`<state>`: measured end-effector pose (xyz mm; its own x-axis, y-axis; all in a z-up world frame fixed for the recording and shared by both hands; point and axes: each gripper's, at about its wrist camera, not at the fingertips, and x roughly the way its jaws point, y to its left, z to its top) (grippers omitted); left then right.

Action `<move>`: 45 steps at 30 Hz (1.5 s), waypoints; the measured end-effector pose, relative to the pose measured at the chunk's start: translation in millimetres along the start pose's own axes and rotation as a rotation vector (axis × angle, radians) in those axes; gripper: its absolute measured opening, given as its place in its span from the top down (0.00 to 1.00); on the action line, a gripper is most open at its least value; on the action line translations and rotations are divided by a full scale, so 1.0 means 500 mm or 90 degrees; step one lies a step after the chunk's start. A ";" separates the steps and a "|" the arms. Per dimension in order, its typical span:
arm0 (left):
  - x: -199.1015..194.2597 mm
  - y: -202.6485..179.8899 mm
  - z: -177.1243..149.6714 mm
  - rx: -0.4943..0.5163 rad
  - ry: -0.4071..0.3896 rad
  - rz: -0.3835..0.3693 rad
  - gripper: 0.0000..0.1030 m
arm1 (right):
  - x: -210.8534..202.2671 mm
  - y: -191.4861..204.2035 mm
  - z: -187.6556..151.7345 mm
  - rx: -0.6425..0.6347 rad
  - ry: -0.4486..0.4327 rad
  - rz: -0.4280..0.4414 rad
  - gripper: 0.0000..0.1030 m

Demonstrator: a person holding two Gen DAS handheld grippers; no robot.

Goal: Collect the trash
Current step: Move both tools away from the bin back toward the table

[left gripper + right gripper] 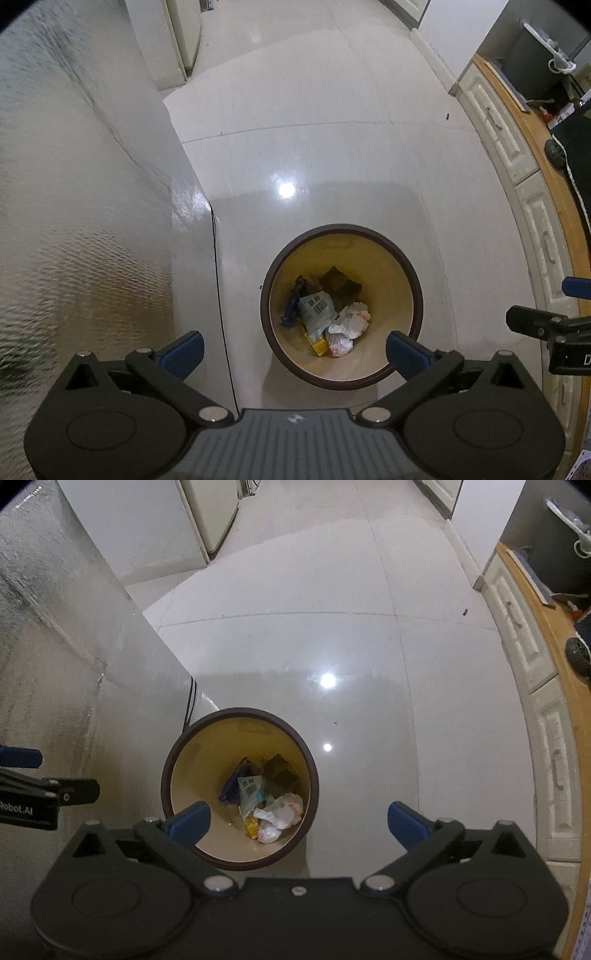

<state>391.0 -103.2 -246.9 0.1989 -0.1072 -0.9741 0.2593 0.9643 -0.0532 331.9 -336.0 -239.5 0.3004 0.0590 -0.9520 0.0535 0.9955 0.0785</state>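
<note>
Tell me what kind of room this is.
Probably a room in a home: glossy tiled floor, a waste bin holding wrappers, and a wooden-topped cabinet with drawers along one side.

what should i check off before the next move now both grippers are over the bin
1. Right gripper open, nothing between its jaws: ok.
2. Left gripper open, nothing between its jaws: ok.
3. Trash bin upright on the floor: ok.
4. Crumpled white paper and printed wrapper lie inside the bin: ok.
5. Floor near the bin free of litter: ok, apart from a small dark speck by the cabinet; what it is, cannot tell.
6. More trash elsewhere in the room: cannot tell.
</note>
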 end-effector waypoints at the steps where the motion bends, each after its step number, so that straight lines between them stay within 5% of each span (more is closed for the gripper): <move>1: -0.009 0.000 -0.002 -0.001 -0.005 0.001 0.00 | -0.006 0.002 -0.002 -0.001 -0.003 -0.001 0.00; 15: -0.130 -0.005 -0.036 -0.008 -0.095 -0.010 0.00 | -0.122 -0.002 -0.030 -0.002 -0.074 -0.012 0.00; 45: -0.475 -0.073 -0.125 0.016 -0.463 -0.005 0.00 | -0.447 -0.026 -0.097 0.039 -0.464 0.030 0.00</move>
<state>275.2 -97.6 -27.4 0.7728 -0.2558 -0.5808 0.2825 0.9582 -0.0462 218.1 -358.5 -42.0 0.8596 0.0163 -0.5107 0.0717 0.9858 0.1522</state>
